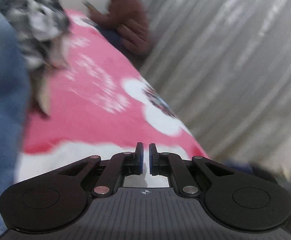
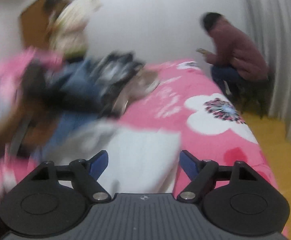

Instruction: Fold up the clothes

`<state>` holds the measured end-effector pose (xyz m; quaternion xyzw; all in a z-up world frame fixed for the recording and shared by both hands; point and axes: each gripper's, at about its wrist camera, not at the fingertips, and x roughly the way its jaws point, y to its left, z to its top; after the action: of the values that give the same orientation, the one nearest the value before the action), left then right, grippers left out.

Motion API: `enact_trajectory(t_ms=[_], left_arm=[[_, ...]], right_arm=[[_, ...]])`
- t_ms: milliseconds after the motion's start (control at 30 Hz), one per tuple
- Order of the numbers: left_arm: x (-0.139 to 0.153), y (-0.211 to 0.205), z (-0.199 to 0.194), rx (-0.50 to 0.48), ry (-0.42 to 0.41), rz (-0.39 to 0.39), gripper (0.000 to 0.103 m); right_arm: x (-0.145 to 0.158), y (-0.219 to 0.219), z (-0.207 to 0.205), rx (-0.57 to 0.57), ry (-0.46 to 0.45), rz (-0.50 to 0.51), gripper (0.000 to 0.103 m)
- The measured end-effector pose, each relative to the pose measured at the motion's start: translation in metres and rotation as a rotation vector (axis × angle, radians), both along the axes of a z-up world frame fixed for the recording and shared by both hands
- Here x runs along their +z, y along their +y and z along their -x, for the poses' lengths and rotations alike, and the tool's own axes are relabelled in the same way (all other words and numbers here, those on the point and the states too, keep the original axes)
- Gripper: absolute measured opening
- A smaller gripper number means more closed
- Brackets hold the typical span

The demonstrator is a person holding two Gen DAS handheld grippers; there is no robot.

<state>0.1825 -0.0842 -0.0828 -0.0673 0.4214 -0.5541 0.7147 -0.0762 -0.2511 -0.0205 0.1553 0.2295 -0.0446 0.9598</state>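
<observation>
We have both claws over the bed (image 2: 215, 140), whose pink flowered blanket takes up most of each view. Our left claw (image 1: 146, 156) has its jaws drawn nearly together with only a thin slit between the pads, and nothing caught in it. Our right claw (image 2: 143, 165) stands wide, its blue pads well apart over a white patch of the blanket, holding nothing.

The clothes (image 2: 97, 82) lie in a loose heap towards the far left of the bed, well ahead of both claws: denim, a black-and-white patterned piece (image 1: 37, 26) and something tan, too blurred to sort. A blue denim mass (image 1: 1, 92) also hangs close along the left edge of the left view.

The risks, as we judge them:
- With the pile so tangled, we may pinch two garments at once and drag the heap.
- Our left claw, closed as it is, can only push cloth unless we part it first.
- The blanket is soft and may be nipped along with a garment.
- A person (image 2: 237, 50) crouches by the curtain (image 1: 235, 60) at the far corner; a flung garment could reach them.
</observation>
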Motion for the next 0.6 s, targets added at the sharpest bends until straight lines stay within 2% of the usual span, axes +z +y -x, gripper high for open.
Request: enact_trajectory(t_ms=[67, 100, 167, 200, 233, 300, 367, 433, 500, 600], left_arm=[[-0.016, -0.007, 0.002, 0.021, 0.061, -0.018, 0.005], [-0.022, -0.005, 0.003, 0.041, 0.085, -0.002, 0.005], [-0.029, 0.008, -0.001, 0.092, 0.14, 0.056, 0.005], [-0.033, 0.018, -0.004, 0.123, 0.156, 0.075, 0.005], [-0.034, 0.028, -0.007, 0.151, 0.152, 0.077, 0.005], [-0.032, 0.051, -0.011, 0.208, 0.123, 0.068, 0.005], [-0.031, 0.071, -0.016, 0.247, 0.093, 0.057, 0.011], [-0.039, 0.08, -0.021, 0.273, 0.106, 0.035, 0.011], [-0.043, 0.086, -0.017, 0.276, 0.1, -0.001, 0.01], [-0.048, 0.088, -0.013, 0.296, 0.072, -0.015, 0.004]], right_arm=[[-0.003, -0.022, -0.025, 0.001, -0.035, -0.062, 0.081], [-0.01, -0.032, -0.042, -0.014, -0.025, -0.087, 0.081], [-0.028, -0.05, -0.071, -0.097, 0.057, -0.135, 0.08], [-0.04, -0.062, -0.079, -0.138, 0.104, -0.206, 0.075], [-0.053, -0.074, -0.085, -0.177, 0.149, -0.289, 0.076], [-0.071, -0.092, -0.076, -0.181, 0.114, -0.504, 0.073], [-0.075, -0.101, -0.07, -0.12, 0.099, -0.631, 0.068], [-0.083, -0.103, -0.069, -0.069, 0.106, -0.778, 0.061], [-0.084, -0.099, -0.072, -0.092, 0.127, -0.737, 0.05], [-0.083, -0.096, -0.065, -0.143, 0.119, -0.695, 0.04]])
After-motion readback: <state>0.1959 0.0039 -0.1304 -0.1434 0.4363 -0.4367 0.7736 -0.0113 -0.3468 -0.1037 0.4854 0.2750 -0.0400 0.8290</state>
